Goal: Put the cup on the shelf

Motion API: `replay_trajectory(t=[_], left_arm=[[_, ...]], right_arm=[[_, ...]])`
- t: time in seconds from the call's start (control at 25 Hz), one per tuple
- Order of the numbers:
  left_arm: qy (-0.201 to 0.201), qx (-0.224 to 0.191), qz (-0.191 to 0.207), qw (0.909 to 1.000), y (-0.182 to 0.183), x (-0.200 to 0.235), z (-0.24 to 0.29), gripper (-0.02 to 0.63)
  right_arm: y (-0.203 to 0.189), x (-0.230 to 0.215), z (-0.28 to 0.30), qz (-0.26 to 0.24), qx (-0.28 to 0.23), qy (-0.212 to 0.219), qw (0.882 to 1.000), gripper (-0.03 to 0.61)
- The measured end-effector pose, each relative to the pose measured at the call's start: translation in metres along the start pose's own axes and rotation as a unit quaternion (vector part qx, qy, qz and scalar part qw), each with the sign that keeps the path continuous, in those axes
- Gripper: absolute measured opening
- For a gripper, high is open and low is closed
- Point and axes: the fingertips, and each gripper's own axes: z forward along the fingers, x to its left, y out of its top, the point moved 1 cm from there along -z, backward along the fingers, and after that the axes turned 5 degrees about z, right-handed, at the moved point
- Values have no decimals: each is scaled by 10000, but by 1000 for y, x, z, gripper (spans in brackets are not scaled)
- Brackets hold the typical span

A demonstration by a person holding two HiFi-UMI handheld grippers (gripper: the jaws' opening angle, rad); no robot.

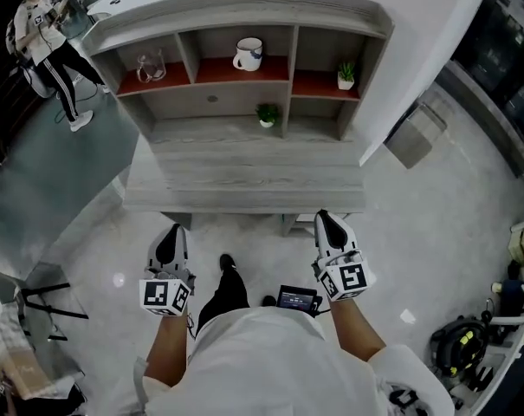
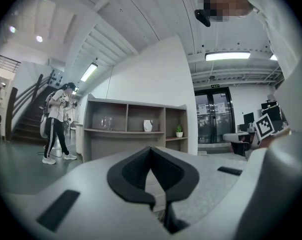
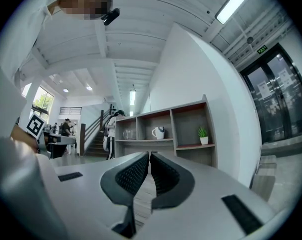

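Nearest the head camera is the person's white shirt (image 1: 270, 362), and just beyond it both tools are held low in front of the body, short of the furniture. On one side the left gripper (image 1: 170, 232) has its jaws pressed together with nothing between them. The right gripper (image 1: 324, 218) likewise shows its pads meeting on empty air in its own view. The cup (image 1: 249, 54), white with a handle, stands upright on the red board in the middle upper compartment of the shelf (image 1: 244, 7). A glass jug (image 1: 149, 66) is in the compartment to its left and a small potted plant (image 1: 346, 75) in the one to its right. Neither gripper is near the cup. Judged from this, the placing step looks finished and the person is standing back. Little more seems called for than keeping both tools clear. Fetching the cup again would mean opening one pair of jaws and reaching up and forward.
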Motion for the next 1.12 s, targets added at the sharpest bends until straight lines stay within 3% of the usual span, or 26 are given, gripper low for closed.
replay_trajectory(t=[0.24,0.44,0.72,0.96,1.12], left_arm=[[-40,151,-80,9998,-5,-15,-32,8],[-7,63,-152,9999,-10,-1,-46,8],[-639,27,-65,9979,-14,17,-55,8],[-829,-25,482,9954,-10,51,-74,8],[-821,-86,341,9960,-10,70,-79,8]], right_arm=[[-7,3,-47,15,125,-222,9997,40],[-23,29,-64,210,270,-297,9990,40],[-23,99,-48,33,301,-343,9990,40],[-11,147,-30,-234,-107,-578,9980,40],[-16,162,-21,-192,17,-557,9983,40]])
